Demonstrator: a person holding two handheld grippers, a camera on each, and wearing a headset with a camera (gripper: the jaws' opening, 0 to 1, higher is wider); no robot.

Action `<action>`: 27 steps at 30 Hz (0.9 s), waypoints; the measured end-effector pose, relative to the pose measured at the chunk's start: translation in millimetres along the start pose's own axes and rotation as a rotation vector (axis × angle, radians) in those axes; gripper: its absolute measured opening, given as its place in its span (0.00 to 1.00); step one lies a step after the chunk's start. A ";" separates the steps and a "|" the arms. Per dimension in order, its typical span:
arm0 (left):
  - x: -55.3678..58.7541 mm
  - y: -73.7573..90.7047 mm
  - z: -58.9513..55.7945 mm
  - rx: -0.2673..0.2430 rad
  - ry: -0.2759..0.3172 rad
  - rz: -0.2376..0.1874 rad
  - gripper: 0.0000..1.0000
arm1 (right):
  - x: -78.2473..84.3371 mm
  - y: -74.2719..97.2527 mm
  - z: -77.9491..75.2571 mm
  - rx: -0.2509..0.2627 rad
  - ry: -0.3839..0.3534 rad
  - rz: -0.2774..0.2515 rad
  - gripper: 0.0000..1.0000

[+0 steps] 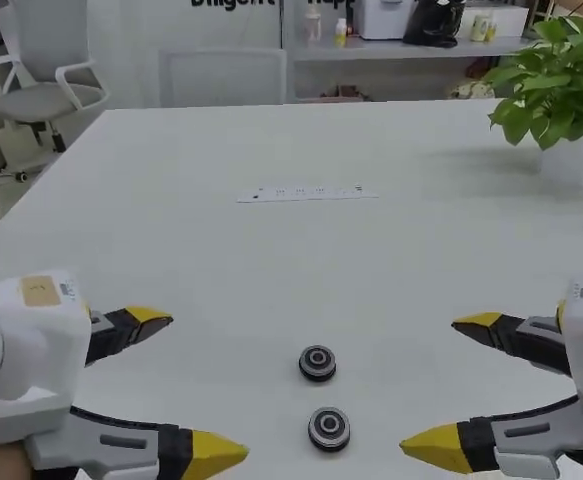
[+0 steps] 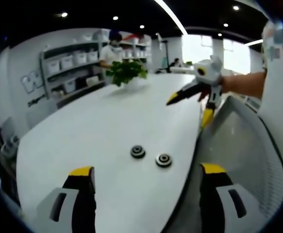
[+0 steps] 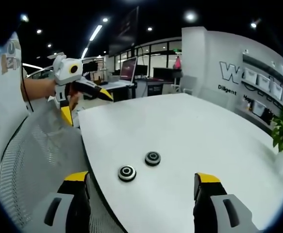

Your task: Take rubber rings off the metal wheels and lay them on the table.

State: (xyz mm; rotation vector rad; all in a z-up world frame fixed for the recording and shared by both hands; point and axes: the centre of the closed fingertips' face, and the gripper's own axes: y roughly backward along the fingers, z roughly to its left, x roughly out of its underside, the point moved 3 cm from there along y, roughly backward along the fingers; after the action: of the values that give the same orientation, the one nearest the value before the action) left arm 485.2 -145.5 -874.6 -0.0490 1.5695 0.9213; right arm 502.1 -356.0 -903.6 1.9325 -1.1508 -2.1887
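Two dark-rimmed metal wheels [image 1: 317, 363] lay close together at lower centre of the head view on the white table [image 1: 271, 270]. They sat between the left gripper [image 1: 196, 388] and right gripper [image 1: 436, 385], both spread wide and apart from the wheels. A power strip [image 1: 306, 193] lay mid-frame, and a plant [image 1: 556, 85] stood upper right.

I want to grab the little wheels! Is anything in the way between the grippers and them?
Nothing visible. The far wheel and the near wheel sit on bare table between the left gripper and the right gripper, both open.
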 end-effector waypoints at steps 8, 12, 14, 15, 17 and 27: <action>-0.2 -16.8 5.2 0.031 0.011 0.008 0.86 | -1.4 -15.1 -2.6 -0.034 0.040 0.020 0.85; 0.4 -24.0 8.5 0.038 0.006 0.021 0.85 | -2.7 -21.9 -3.9 -0.049 0.051 0.023 0.84; 0.3 -27.3 9.6 0.050 0.013 0.021 0.84 | -2.2 -25.4 -4.4 -0.055 0.058 0.023 0.83; 0.8 -28.7 11.0 0.051 0.013 0.022 0.84 | -1.8 -26.7 -4.7 -0.057 0.058 0.024 0.83; 2.2 -32.6 12.5 0.054 0.009 0.034 0.83 | -0.7 -30.3 -5.0 -0.066 0.058 0.023 0.82; 5.9 -58.4 9.6 0.089 -0.009 0.071 0.80 | 8.3 -45.5 -5.7 -0.102 0.082 0.037 0.76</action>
State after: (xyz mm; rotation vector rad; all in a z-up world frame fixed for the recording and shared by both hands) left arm 521.9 -177.0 -909.2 0.0739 1.6109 0.9048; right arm 525.5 -329.4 -933.9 1.9238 -1.0330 -2.0855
